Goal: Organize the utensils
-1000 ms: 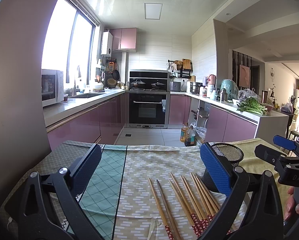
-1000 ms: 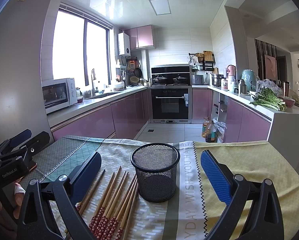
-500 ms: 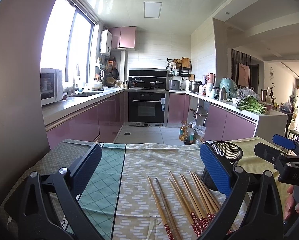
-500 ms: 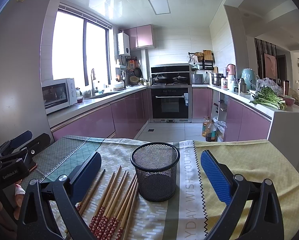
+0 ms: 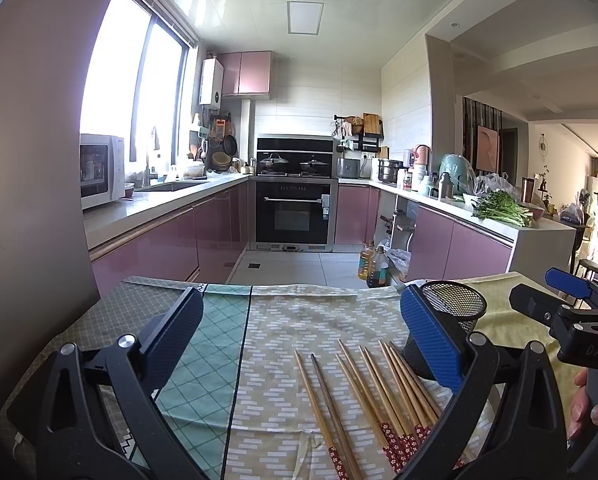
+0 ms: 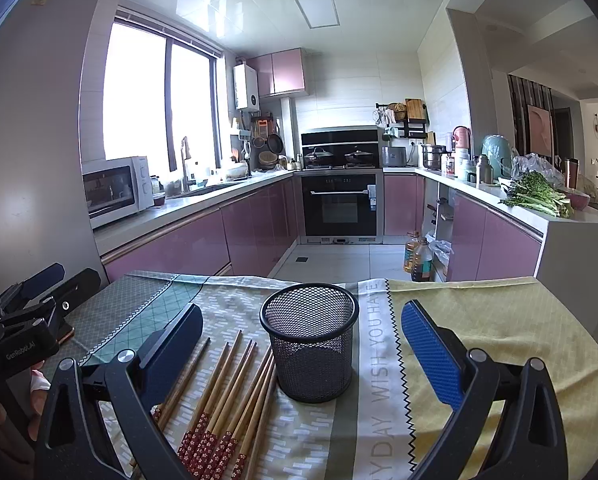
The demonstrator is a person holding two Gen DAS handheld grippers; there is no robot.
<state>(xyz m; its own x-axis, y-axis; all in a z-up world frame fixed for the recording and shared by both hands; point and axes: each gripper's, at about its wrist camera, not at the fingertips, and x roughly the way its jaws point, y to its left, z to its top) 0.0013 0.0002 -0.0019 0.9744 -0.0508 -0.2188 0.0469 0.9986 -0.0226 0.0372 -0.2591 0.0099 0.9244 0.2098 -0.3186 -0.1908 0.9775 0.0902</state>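
Observation:
Several wooden chopsticks (image 5: 373, 394) with red patterned ends lie side by side on the tablecloth, seen also in the right wrist view as chopsticks (image 6: 235, 392). A black mesh holder (image 6: 311, 344) stands upright and empty just right of them; in the left wrist view the mesh holder (image 5: 455, 312) is partly hidden behind my right finger. My left gripper (image 5: 301, 336) is open above the cloth, near the chopsticks. My right gripper (image 6: 301, 340) is open, with the holder between its fingers but untouched.
The table wears a patchwork tablecloth (image 6: 479, 320) of green, beige and yellow. Past its far edge is kitchen floor with oil bottles (image 6: 417, 258). Each gripper shows at the edge of the other's view, held by a hand (image 5: 593, 408).
Both views have shifted very slightly; chopsticks and holder lie as before, and both grippers stay open.

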